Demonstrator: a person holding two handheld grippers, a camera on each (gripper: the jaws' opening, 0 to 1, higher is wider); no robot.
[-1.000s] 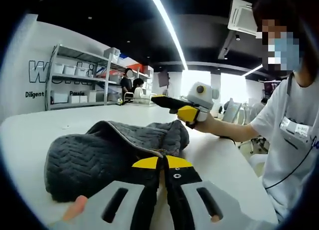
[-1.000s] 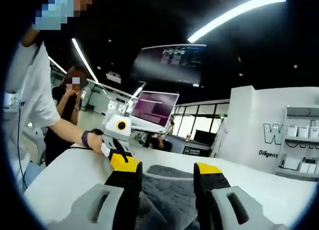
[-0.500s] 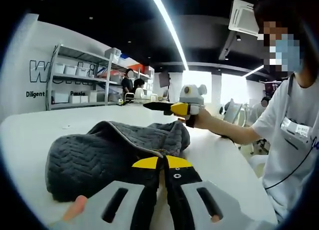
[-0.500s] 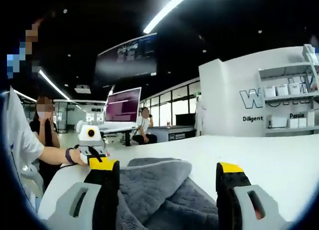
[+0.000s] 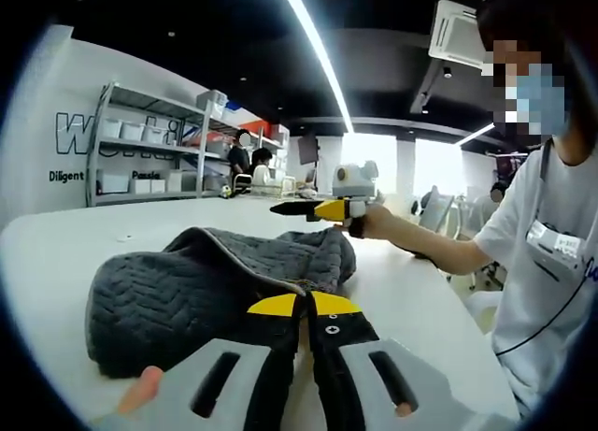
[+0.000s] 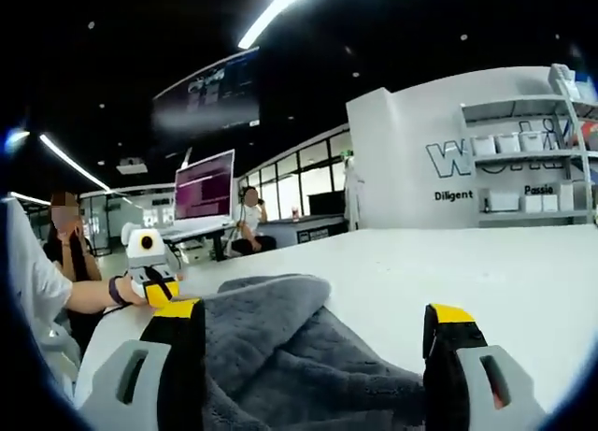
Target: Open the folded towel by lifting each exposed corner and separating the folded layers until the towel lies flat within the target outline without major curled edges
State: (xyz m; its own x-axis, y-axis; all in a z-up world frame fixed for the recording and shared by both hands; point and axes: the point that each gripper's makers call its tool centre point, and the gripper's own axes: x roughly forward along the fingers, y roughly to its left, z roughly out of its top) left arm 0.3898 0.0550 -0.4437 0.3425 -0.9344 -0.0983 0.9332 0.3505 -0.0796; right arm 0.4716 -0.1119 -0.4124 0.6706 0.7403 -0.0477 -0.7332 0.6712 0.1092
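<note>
**Two grippers at the towel, none of it spread yet**

Two layers at least are still heaped on the table (image 5: 411,291): the dark grey towel (image 5: 187,291) lies as a rumpled mound, one fold flopped over another, its piped edge running across the top. I judge the task barely begun. No corner is drawn out, the layers are not parted, and I cannot find a target outline in either view.

In the left gripper view the towel sits from 9 o'clock to the centre, with the left gripper (image 5: 305,305) rising from 6 o'clock. Its yellow-tipped jaws are pressed together right at the towel's near hem; whether cloth is pinched between them I cannot tell. Just past 12 o'clock of the mound the right gripper (image 5: 304,208) hovers above the far edge, held in a person's hand.

In the right gripper view the towel (image 6: 280,347) fills the lower middle, a curled lip standing at 11 o'clock. The right gripper (image 6: 313,323) has its jaws spread wide, one on each side of the cloth, holding nothing. The left gripper (image 6: 161,295) shows at 9 o'clock.

Writing: the wall at 9 o'clock in the left view reads "W…" in large letters, with "Diligent" and a second word, possibly "Passion", below.
</note>
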